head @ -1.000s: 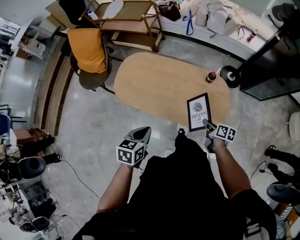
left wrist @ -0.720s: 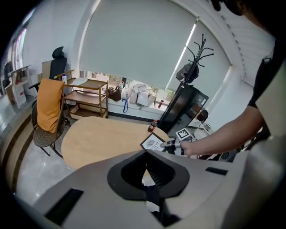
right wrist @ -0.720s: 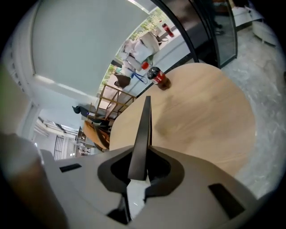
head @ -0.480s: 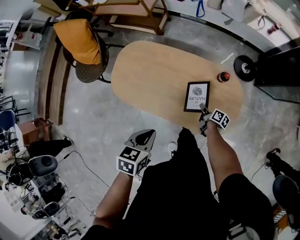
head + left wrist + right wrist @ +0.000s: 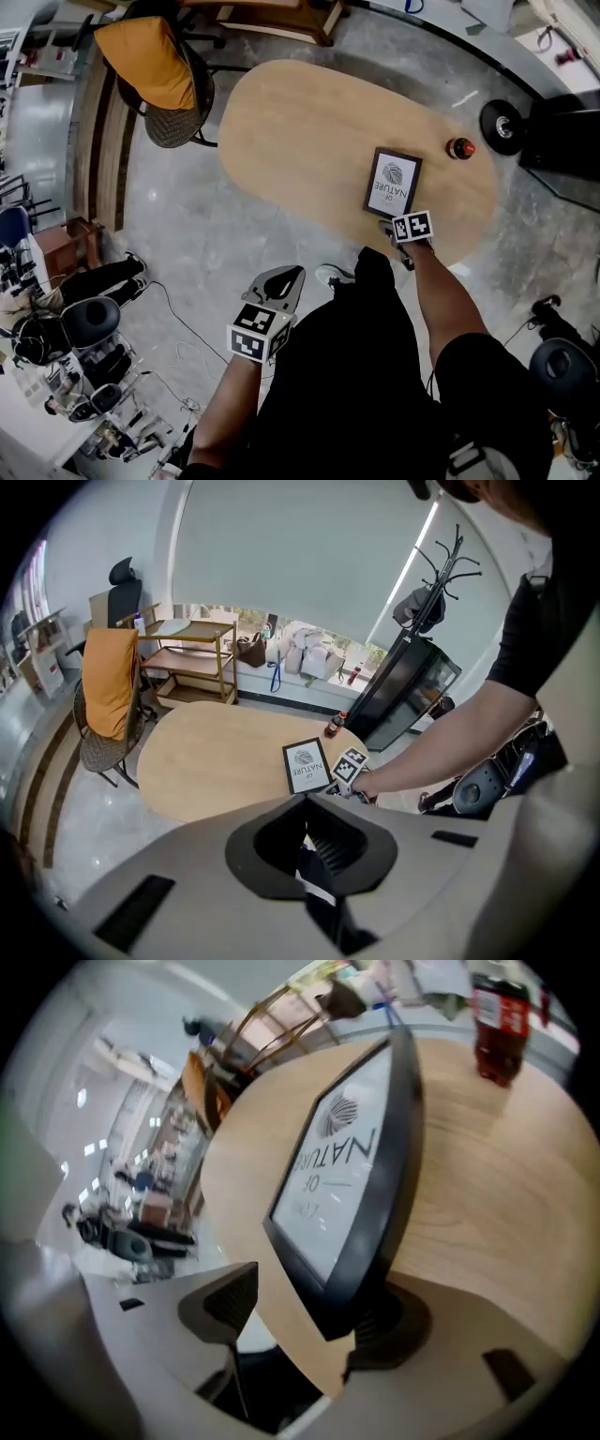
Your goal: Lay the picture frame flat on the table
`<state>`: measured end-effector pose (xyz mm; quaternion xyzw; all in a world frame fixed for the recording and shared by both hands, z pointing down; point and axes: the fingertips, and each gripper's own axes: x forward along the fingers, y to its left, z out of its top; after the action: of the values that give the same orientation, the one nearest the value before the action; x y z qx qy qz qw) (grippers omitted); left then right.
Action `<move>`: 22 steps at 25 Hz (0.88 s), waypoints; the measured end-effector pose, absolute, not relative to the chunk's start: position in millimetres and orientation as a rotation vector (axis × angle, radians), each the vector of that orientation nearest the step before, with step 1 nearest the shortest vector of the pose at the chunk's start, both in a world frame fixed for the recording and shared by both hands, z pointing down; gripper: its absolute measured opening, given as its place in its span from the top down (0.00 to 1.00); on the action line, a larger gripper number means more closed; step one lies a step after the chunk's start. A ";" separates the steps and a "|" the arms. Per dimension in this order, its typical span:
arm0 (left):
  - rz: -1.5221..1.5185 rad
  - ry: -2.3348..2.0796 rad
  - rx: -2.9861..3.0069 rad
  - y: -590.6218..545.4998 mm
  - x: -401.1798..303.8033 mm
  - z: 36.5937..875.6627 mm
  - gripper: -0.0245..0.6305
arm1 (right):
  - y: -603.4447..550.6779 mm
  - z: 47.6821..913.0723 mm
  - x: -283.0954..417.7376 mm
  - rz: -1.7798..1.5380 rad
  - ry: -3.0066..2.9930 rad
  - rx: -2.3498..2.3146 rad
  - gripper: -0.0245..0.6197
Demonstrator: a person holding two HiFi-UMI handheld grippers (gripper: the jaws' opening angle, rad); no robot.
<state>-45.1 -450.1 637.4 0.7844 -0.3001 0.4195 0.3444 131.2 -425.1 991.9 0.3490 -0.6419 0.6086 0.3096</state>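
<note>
The black picture frame (image 5: 393,182) with a white print lies face up, flat or nearly so, on the oval wooden table (image 5: 300,131), close to its near right edge. My right gripper (image 5: 388,224) is at the frame's near end. In the right gripper view its jaws have just been opening and stand wide, with the frame's (image 5: 347,1176) near corner between them, close to the right jaw and well apart from the left one. My left gripper (image 5: 284,277) hangs shut and empty off the table, over the floor; the frame (image 5: 307,765) shows far ahead of it.
A small red-capped bottle (image 5: 459,148) stands on the table beyond the frame. A chair with an orange jacket (image 5: 159,80) sits at the table's far left end. A coat stand's black base (image 5: 502,120) and a black cabinet (image 5: 567,131) are right of the table.
The right gripper came down with the frame, which went from upright to lying on the table, and its jaws opened off it. The left gripper sank a little.
</note>
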 end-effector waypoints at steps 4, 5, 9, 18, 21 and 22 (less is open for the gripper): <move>1.089 -0.799 2.026 -453.0 -55.2 639.8 0.96 | -400.6 1020.3 146.5 1.233 -1.535 0.680 0.56; 1.088 -0.806 2.029 -455.4 -57.4 640.7 0.96 | -402.5 1025.2 148.3 1.183 -1.520 0.664 0.58; 1.077 -0.796 2.061 -463.2 -62.2 637.5 0.96 | -405.0 1022.5 145.8 1.195 -1.452 0.674 0.60; 1.018 -0.578 2.306 -478.0 -59.7 604.1 0.96 | -412.7 934.6 127.0 1.392 -1.522 0.950 0.60; 1.009 -0.501 2.376 -467.1 -72.2 586.6 0.96 | -402.0 883.6 111.1 1.439 -1.614 1.125 0.60; 1.003 -0.490 2.401 -466.0 -78.8 581.0 0.96 | -401.3 862.7 105.3 1.450 -1.651 1.195 0.60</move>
<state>-78.8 -466.0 581.0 0.8793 -0.1793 0.3673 0.2445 105.3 -401.3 862.7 0.4535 -0.6265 0.5502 0.3147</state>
